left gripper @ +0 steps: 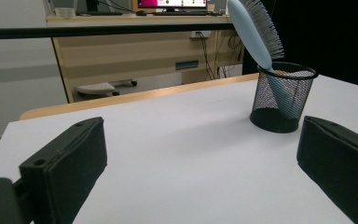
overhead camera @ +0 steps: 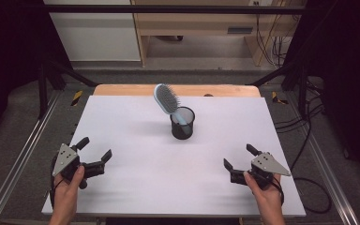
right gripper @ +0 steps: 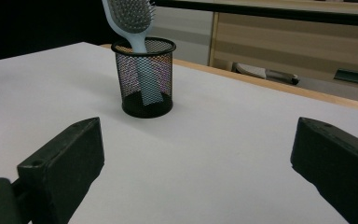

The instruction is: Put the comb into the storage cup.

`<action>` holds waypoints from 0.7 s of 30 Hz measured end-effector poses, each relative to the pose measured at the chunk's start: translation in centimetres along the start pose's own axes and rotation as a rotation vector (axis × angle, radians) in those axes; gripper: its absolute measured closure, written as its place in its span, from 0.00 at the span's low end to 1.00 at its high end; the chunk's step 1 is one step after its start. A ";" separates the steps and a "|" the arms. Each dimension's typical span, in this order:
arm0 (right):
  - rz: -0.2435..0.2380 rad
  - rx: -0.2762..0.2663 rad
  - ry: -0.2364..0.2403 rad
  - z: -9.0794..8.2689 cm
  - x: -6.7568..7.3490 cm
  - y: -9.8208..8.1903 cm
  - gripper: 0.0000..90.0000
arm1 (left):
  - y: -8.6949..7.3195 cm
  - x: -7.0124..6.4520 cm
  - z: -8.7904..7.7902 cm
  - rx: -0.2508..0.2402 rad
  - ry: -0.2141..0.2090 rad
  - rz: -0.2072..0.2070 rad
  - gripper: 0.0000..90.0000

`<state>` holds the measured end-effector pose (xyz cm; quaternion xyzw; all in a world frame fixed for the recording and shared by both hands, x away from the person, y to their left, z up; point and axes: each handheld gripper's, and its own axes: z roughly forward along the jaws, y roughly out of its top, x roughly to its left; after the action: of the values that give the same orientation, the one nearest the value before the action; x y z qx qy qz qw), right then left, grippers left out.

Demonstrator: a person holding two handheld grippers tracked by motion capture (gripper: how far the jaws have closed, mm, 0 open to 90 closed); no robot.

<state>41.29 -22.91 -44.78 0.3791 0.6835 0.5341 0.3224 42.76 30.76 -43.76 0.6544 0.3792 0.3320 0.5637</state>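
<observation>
A black mesh cup (overhead camera: pixel 182 123) stands upright on the white table (overhead camera: pixel 136 178), a little past its middle and toward the far edge. A light blue hairbrush (overhead camera: pixel 167 99) sits in the cup with its handle down inside and its bristled head sticking out above the rim, tilted toward the left and the far side in the high view. Through the mesh, the handle reaches the bottom of the cup.

The left hand-held gripper (overhead camera: pixel 94 153) rests low over the near left part of the table, held in the person's left hand (overhead camera: pixel 68 187). Its jaws are spread wide with nothing between them. In the left gripper view the cup (left gripper: pixel 283 97) and brush (left gripper: pixel 256 28) stand ahead and to the right, well apart from the jaws.

The right hand-held gripper (overhead camera: pixel 237 156) sits over the near right part of the table in the right hand (overhead camera: pixel 266 192). Its jaws are likewise spread wide and hold nothing. In the right gripper view the cup (right gripper: pixel 144 77) and brush (right gripper: pixel 129 18) stand ahead and to the left, well apart from the jaws.

Both grippers are well apart from each other, with the cup farther back between them.
</observation>
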 end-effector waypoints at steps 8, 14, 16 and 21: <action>-0.009 -0.011 0.010 -0.2 0.2 -0.1 0.03 | -0.2 -0.7 0.2 0.008 -0.023 0.010 0.02; 0.005 -0.016 0.032 -0.1 0.3 -0.2 0.03 | -0.5 -1.3 0.3 0.010 -0.045 0.027 0.02; 0.014 -0.021 0.043 -0.1 0.4 -0.3 0.03 | -0.5 -1.6 0.3 0.011 -0.057 0.022 0.02; 0.034 -0.030 0.085 0.6 0.9 -0.4 0.03 | -0.6 -2.0 0.1 0.000 -0.075 -0.009 0.02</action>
<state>41.25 -21.93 -45.37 0.3629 0.6820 0.5650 0.2897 41.73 29.00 -44.36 0.6648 0.3605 0.3047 0.5790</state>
